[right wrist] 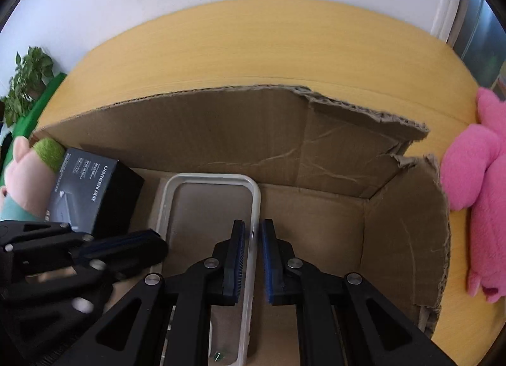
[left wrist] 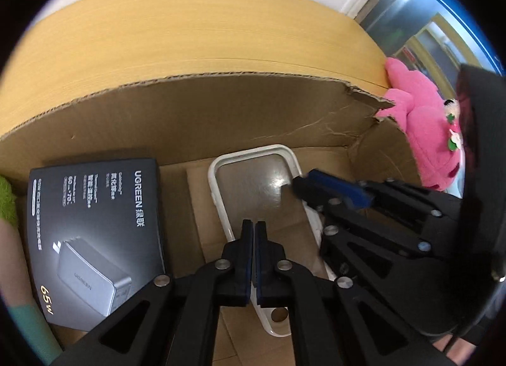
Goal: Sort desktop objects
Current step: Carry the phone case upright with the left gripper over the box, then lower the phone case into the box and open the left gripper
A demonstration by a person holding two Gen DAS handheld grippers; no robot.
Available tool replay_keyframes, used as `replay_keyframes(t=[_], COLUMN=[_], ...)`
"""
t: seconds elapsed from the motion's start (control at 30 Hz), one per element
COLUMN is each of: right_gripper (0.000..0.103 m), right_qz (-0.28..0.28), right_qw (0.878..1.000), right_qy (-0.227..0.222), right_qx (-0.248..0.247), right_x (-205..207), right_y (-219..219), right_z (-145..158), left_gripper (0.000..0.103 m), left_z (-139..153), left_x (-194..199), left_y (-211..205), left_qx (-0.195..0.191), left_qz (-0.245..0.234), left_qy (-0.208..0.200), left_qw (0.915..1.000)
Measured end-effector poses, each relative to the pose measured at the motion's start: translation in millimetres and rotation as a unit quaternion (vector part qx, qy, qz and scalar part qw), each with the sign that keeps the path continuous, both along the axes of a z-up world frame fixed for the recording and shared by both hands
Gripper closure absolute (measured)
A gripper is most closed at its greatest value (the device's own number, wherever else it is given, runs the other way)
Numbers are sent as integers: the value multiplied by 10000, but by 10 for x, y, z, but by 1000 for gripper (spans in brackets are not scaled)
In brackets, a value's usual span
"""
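Left wrist view: left gripper (left wrist: pixel 254 241) sits low over the open cardboard box (left wrist: pixel 221 113), its jaws pressed together with only a sliver between the pads and nothing between them. Directly beyond and beneath the tips lies the clear phone case (left wrist: pixel 253 182), white-rimmed, flat on the box floor near the middle, long axis running near to far. To its left, inside the same box, the black UGREEN charger box (left wrist: pixel 95 223) lies flat, label up, "65W" legible at its near corner. The right gripper (left wrist: pixel 332 190) comes in from the right, blue pads visible, tip at the case's right rim; whether it pinches cannot be told from here. A pink plush toy (left wrist: pixel 423 132) rests on the wooden desk (left wrist: pixel 189 34) just outside the box's torn right wall. Right wrist view: the right gripper (right wrist: pixel 252 236) straddles the right rim of the phone case (right wrist: pixel 208 204), one pad on each side; a narrow gap shows on both sides of the rim, so the jaws are slightly spread and not pinching it. The left gripper (right wrist: pixel 142 244) is blurred, at the case's left edge. The charger box (right wrist: pixel 91 189) stands far left, with a pig plush (right wrist: pixel 28 176) beside it and a potted plant (right wrist: pixel 28 81) beyond.
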State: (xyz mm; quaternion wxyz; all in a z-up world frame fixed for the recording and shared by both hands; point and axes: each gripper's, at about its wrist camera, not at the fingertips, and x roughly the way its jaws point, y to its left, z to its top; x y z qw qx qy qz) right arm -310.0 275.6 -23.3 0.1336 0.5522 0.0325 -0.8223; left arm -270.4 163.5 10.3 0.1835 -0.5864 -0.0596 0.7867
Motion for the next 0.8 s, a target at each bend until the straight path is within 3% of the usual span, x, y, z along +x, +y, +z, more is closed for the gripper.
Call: replay_keyframes(t=[0.13,0.2,0.27,0.3,0.43,0.47,0.53,0.67,0.8], right_gripper=[87,57,40,38,17,11,6,2,1], right_qz=[-150,-221,-222,-203,-76,-43,-30,84,128], right_qw=[9996,9990,9977,9966,9914,9891,9845,9748,9712], right_qy=[195,354,645,795,1301,1457,1725,2183,2365], right_qx=[156,137,49,66,-138,-225,-321,-445,-265], right_x=[71,183,398,510,1117,1322,1678,2212,2673], right_y=[96,199,298,326,356,340,322,135,72], right_z=[125,265,469,562,999,1132,1314,1624,1694], left_gripper=[102,101,93,89,30,24,24,24,24], left_z=[269,502,893,1061,1750,1942,2126,2103,1829], left_x=[129,251,541,686,1399,1697,2090,2670,3199], left_y=[-157,-329,-513,-593,-946,-1070,-1171,-1335,-1391], left_qx=[78,124,58,50,-45,-155,-479,-811,-1152], left_qz=[152,249,459,518,795,934,1074,1030,1016], left_qy=[352,679,1364,1653,3048,3576,4090,4230,4104], left_qw=[9992,9973,9896,9849,9491,9291,9049,8966,8988])
